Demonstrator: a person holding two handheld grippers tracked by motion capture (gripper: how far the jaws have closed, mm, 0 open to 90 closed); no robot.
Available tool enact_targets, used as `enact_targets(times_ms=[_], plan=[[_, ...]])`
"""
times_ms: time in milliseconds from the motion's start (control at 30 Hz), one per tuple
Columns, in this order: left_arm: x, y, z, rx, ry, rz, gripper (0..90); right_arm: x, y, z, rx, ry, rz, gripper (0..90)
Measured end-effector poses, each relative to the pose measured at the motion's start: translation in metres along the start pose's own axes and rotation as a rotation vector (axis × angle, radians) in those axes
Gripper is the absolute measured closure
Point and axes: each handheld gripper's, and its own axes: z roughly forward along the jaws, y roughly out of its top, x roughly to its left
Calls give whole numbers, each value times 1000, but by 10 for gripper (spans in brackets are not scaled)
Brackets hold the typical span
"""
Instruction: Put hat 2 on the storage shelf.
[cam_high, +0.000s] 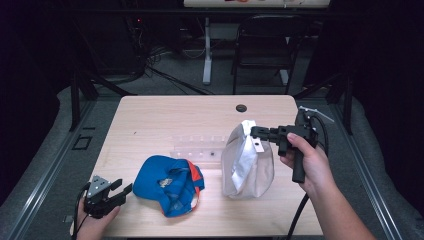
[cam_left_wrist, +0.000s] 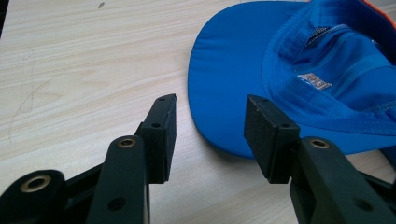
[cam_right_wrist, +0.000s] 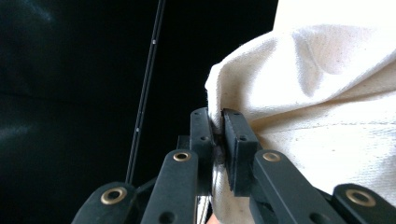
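A cream cloth bag (cam_high: 248, 162) stands on the wooden table (cam_high: 165, 115), its top edge pulled up. My right gripper (cam_high: 256, 132) is shut on that top edge; the right gripper view shows the cream cloth bag (cam_right_wrist: 317, 102) pinched between the jaws of my right gripper (cam_right_wrist: 218, 122). A blue cap (cam_high: 170, 184) with an orange patch lies upside down left of the bag. My left gripper (cam_high: 122, 189) sits near the table's front left, open, just left of the cap. In the left gripper view, the blue cap's (cam_left_wrist: 280, 65) brim edge lies just ahead of my left gripper (cam_left_wrist: 211, 106), with nothing between the jaws.
A clear plastic rack (cam_high: 197, 149) lies on the table behind the cap and bag. A round cable hole (cam_high: 241, 108) marks the far edge. Behind the table stand a black chair (cam_high: 265, 45) and a white desk leg (cam_high: 207, 50).
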Motion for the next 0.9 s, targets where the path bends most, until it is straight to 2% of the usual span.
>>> enact_targets(times_ms=[100, 300, 433, 500, 567, 700, 733, 767, 800, 833, 900], plan=[[0, 0, 0, 0, -2, 3, 534, 10, 6, 7, 13, 0, -18, 837], [0, 0, 0, -10, 20, -2, 513, 20, 15, 15, 15, 3, -23, 837], [-1, 3, -1, -13, 4, -30, 491, 26, 22, 24, 20, 6, -24, 837], [-2, 4, 1, -4, -1, -29, 488, 26, 23, 26, 19, 9, -24, 836], [-6, 7, 1, -2, -1, -9, 470, 31, 27, 31, 21, 7, -23, 837], [-22, 22, -1, -8, -20, 73, 462, 37, 31, 40, 26, 10, -32, 837], [-22, 22, -1, -8, -20, 73, 462, 37, 31, 40, 26, 10, -32, 837], [-27, 27, -1, 1, -42, 92, 463, 40, 33, 45, 27, 3, -32, 836], [-27, 27, -1, 1, -42, 92, 466, 40, 33, 45, 27, 3, -32, 836], [-31, 30, 0, -4, -71, 96, 466, 41, 34, 46, 33, 2, -37, 836], [-36, 35, 1, 4, -94, 112, 479, 46, 36, 53, 32, 3, -42, 837]])
